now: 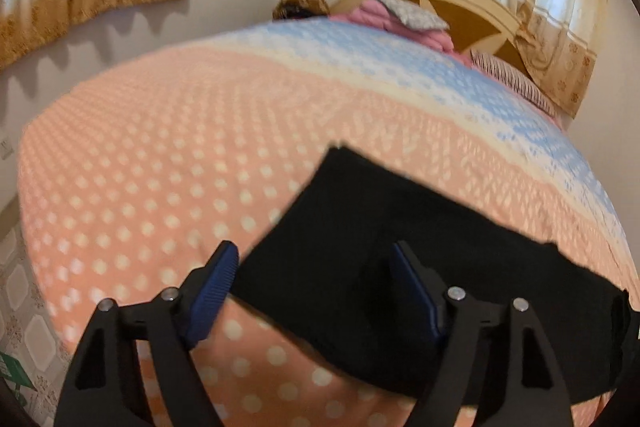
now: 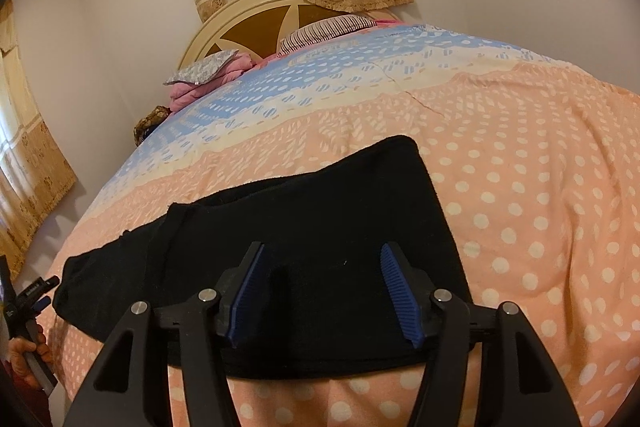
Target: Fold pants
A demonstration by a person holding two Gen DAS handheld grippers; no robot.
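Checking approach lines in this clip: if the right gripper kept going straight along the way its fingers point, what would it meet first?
Most likely the black pants. The right gripper points down at them with jaws open and nothing visible in between; how close the fabric is stays unclear.

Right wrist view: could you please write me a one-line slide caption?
Open right gripper over folded black pants on a dotted pink bedspread.

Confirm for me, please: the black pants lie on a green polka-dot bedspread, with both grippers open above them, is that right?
Not quite: the bedspread is peach-pink with white dots, turning blue toward the headboard, not green; the right wrist view shows it clearly. The rest holds: the black pants lie on it, and the left gripper and right gripper are open above them.
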